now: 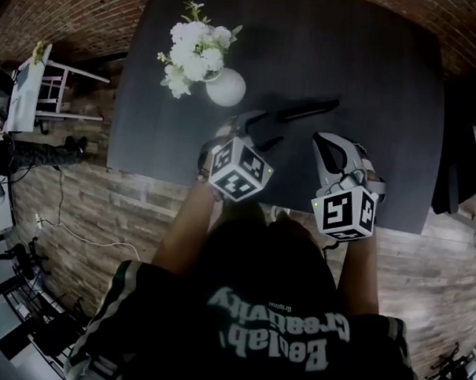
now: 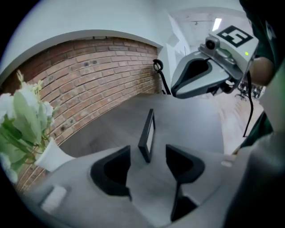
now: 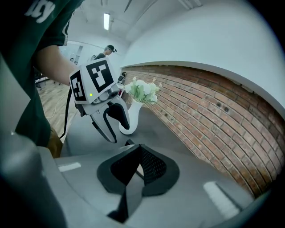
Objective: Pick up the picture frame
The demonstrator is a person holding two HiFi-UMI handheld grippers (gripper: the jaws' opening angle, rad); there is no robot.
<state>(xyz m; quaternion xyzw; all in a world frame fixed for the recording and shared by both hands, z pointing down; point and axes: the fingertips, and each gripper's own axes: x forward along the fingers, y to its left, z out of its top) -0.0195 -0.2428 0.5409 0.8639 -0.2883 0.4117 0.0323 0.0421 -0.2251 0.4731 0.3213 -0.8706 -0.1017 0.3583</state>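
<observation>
The picture frame [image 1: 308, 110] is a thin black frame on the dark table [image 1: 377, 81], just beyond both grippers. In the left gripper view it stands upright and edge-on [image 2: 147, 133], straight ahead, with its near end reaching in between the two jaws. My left gripper [image 1: 264, 128] [image 2: 148, 150] is open, and its pads are apart from the frame on both sides. My right gripper [image 1: 328, 147] [image 3: 137, 149] hovers to the right of the frame with its jaws together and nothing in them. Most of the frame is hidden behind those jaws in the right gripper view.
A white vase of white flowers [image 1: 225, 88] [image 2: 50, 156] stands on the table left of the frame, close to my left gripper. The table's near edge [image 1: 300, 208] runs under my hands. A white chair [image 1: 45, 90] sits on the brick floor at far left.
</observation>
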